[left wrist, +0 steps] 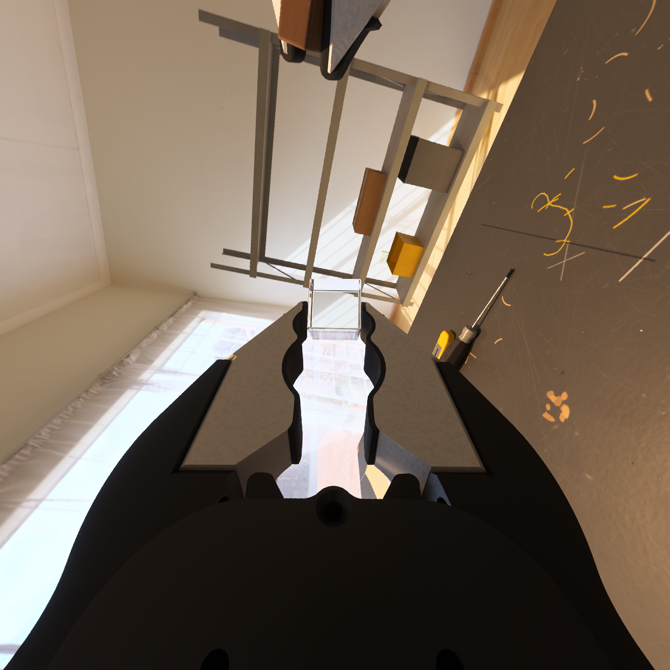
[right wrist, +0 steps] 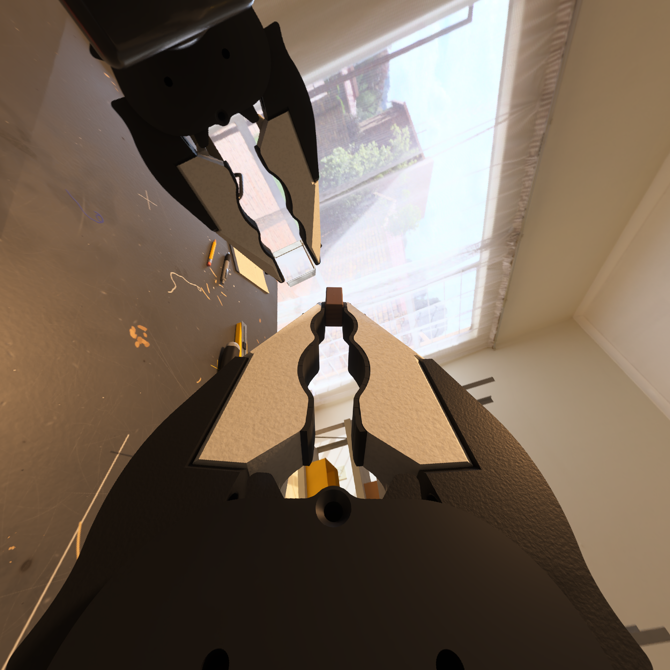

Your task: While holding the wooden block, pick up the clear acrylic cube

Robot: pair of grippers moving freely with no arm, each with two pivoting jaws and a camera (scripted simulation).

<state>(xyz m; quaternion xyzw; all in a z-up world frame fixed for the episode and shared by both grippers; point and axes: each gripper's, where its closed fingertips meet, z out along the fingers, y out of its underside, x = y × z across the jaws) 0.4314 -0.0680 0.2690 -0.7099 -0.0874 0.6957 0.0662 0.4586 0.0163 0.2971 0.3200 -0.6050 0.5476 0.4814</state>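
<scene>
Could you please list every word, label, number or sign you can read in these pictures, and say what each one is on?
None can be read.
The orange scribbles on the grey table are loose marks, not letters.
The yellow box, the wooden block and the clear acrylic cube show no labels.

Setting: workshop or maker room. Evidence: dark worktop (left wrist: 565,362), heavily scratched and flecked with orange paint. Screwdriver (left wrist: 482,319) and yellow utility knife (left wrist: 443,343) lie on it, pencil (right wrist: 211,252) and marker (right wrist: 225,267) too. Beyond its far edge, metal shelving (left wrist: 409,203) holding boxes; large window (right wrist: 435,188) nearby.
</scene>
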